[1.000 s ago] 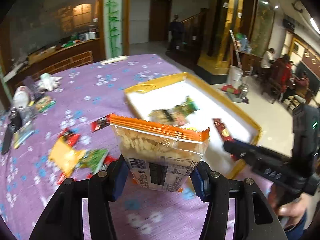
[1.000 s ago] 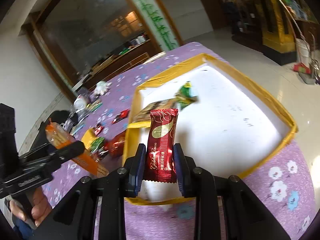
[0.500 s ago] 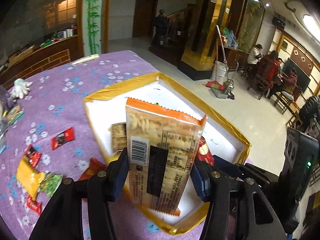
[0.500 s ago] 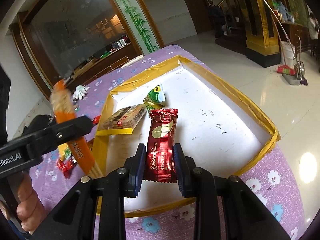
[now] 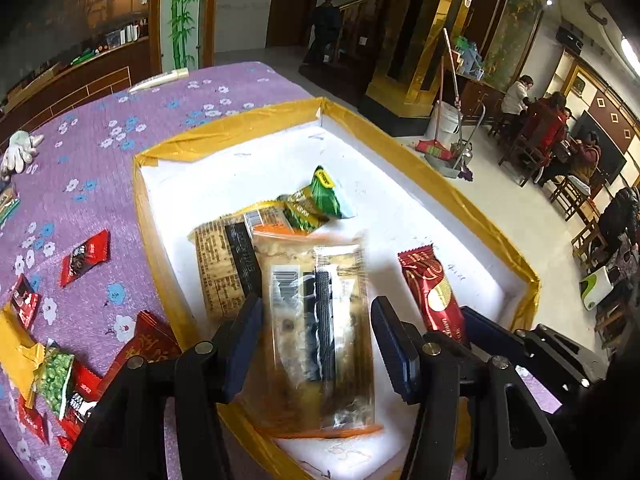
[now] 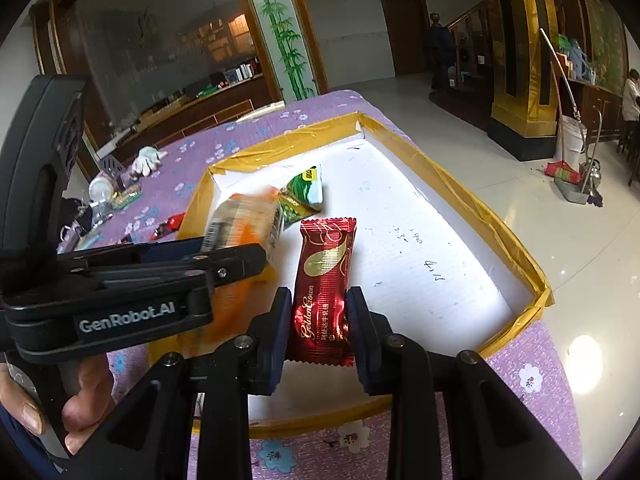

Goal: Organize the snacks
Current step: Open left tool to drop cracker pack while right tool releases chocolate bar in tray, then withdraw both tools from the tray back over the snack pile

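Progress: partway. The yellow-rimmed tray (image 5: 436, 168) already holds two packets lying flat on its white floor: a tan biscuit packet (image 5: 224, 264) and a green snack packet (image 5: 316, 200), the green one touching the tan one's far end. Two more are in transit over the tray. Several wrappers remain on the purple tablecloth (image 5: 120, 152) to the tray's left, among them a red candy (image 5: 84, 258) and a green pea packet (image 5: 56, 376); these look like the work left.

Left gripper (image 5: 316, 348): jaws part-way apart, with the clear cracker packet (image 5: 316, 336) between them. Packet blurred; left pad appears to touch its edge, contact at the right pad cannot be told. Long axis runs away from the camera, orange-sealed ends near and far, barcode side up.

Right gripper (image 6: 318, 320): clamped on the red wafer bar (image 6: 324, 284) at its lower half. Bar stands upright, long axis vertical, free end pointing up over the tray floor.
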Demonstrator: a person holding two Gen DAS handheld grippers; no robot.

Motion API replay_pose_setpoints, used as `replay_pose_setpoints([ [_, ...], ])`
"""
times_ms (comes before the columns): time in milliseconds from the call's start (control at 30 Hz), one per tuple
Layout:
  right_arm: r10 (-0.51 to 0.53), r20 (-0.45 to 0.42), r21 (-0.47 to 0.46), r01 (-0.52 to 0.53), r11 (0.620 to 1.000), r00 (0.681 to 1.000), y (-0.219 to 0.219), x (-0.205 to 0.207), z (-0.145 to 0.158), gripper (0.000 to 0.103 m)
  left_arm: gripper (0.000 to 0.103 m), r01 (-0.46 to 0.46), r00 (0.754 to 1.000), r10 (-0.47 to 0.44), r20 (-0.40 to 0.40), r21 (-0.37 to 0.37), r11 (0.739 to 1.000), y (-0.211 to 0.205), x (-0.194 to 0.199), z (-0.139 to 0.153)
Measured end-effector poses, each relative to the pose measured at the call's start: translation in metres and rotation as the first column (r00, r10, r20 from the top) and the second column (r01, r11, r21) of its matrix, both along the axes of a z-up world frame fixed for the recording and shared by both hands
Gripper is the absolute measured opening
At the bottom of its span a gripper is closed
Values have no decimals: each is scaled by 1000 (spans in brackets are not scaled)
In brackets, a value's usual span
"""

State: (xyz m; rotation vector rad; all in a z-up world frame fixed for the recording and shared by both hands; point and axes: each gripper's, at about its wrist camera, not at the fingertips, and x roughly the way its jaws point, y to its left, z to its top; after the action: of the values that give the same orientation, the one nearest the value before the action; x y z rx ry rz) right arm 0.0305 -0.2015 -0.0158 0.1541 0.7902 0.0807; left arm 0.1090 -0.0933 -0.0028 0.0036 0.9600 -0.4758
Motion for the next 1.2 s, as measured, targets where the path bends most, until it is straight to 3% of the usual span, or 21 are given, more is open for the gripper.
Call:
replay_pose_setpoints([
  [200, 8, -19, -11, -8, 1000, 1000, 2, 3, 0, 31, 60, -23, 1000, 23, 2, 1, 1000, 4, -3, -1],
  [267, 10, -11, 2, -10, 1000, 1000, 0, 2, 2, 32, 68, -41, 998, 41, 39, 7, 999, 5, -6, 3],
  [367, -14, 3, 19, 14, 1000, 1000, -7, 0, 4, 33, 70, -43, 991, 44, 127, -11, 999, 3, -15, 12],
  [467, -50, -14, 20, 50, 999, 999, -15, 2, 1, 33, 73, -25, 975, 10, 221, 65, 998, -12, -24, 13],
  [633, -48, -5, -32, 48, 998, 999, -8, -2, 2, 33, 73, -53, 985, 33, 168, 114, 992, -7, -9, 5],
  [700, -44, 3, -22, 44, 999, 999, -8, -5, 6, 33, 73, -62, 980, 22, 197, 202, 977, -5, -9, 2],
  [800, -48, 14, -28, 48, 998, 999, -9, -9, 12, 33, 73, -75, 978, 25, 207, 238, 968, 4, -8, 1],
  [1033, -55, 52, -6, 56, 998, 997, -7, -20, 29, 33, 74, -120, 975, 78, 207, 199, 973, 41, -20, 15],
  [1200, 8, 90, 15, -9, 1000, 996, 13, -26, 46, 37, 79, -211, 938, 150, 312, 171, 962, 83, -46, 43],
])
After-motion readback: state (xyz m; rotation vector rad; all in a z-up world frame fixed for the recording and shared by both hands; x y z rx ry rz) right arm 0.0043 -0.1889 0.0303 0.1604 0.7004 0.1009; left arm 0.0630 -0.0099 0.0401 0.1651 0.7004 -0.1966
